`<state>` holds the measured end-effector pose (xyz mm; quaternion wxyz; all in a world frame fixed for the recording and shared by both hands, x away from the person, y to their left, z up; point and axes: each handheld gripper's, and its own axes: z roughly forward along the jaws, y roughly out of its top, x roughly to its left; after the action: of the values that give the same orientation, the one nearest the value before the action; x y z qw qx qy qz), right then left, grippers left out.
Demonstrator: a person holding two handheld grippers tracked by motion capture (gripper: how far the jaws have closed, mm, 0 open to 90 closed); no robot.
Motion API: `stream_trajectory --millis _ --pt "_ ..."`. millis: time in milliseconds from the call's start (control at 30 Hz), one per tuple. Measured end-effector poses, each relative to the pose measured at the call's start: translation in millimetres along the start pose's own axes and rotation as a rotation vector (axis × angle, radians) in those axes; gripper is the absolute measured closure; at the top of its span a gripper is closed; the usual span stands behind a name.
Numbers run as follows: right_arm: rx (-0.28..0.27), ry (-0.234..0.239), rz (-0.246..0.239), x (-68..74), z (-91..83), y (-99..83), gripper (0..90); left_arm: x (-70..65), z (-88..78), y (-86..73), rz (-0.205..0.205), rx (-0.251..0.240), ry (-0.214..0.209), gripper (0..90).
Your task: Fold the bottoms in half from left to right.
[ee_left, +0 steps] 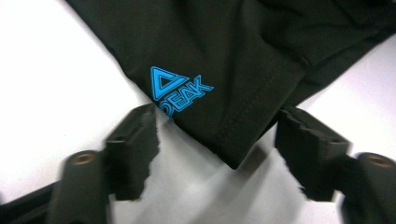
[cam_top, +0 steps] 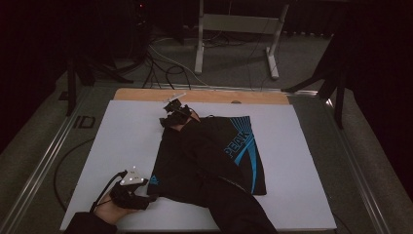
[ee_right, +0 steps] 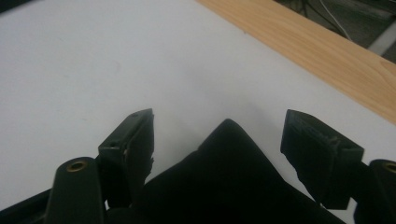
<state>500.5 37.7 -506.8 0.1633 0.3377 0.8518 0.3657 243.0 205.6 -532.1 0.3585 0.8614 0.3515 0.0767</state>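
A black garment (cam_top: 214, 156) with a blue PEAK print lies folded on the white board (cam_top: 126, 131). My left gripper (cam_top: 146, 199) rests at the garment's near left corner. In the left gripper view that hemmed corner (ee_left: 233, 140), with a small blue logo (ee_left: 180, 91), sits between the jaws, and the pads stand clear of it on both sides. My right gripper (cam_top: 170, 119) is at the far left corner, its dark sleeve crossing the cloth. A pointed fold of black cloth (ee_right: 229, 163) lies between its jaws, which are open.
The white board (ee_right: 93, 60) ends at a wooden strip (ee_right: 303, 42) along the far side. Beyond the table stand a white frame leg (cam_top: 199, 44) and loose cables (cam_top: 165, 68) on the floor. Metal rails (cam_top: 44, 161) run along both table sides.
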Motion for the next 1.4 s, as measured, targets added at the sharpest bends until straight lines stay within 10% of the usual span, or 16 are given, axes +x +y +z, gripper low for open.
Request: stream_trajectory --millis 533,1400 --pt "0.107 -0.053 -0.009 6.5 17.2 -10.4 69.4 -0.8 1.3 3.0 -0.037 0.007 -0.035 83.1" --pt "0.066 -0.029 -0.007 -1.2 -13.2 -8.4 82.7 -9.2 -5.6 19.2 -0.037 0.007 -0.054 86.3"
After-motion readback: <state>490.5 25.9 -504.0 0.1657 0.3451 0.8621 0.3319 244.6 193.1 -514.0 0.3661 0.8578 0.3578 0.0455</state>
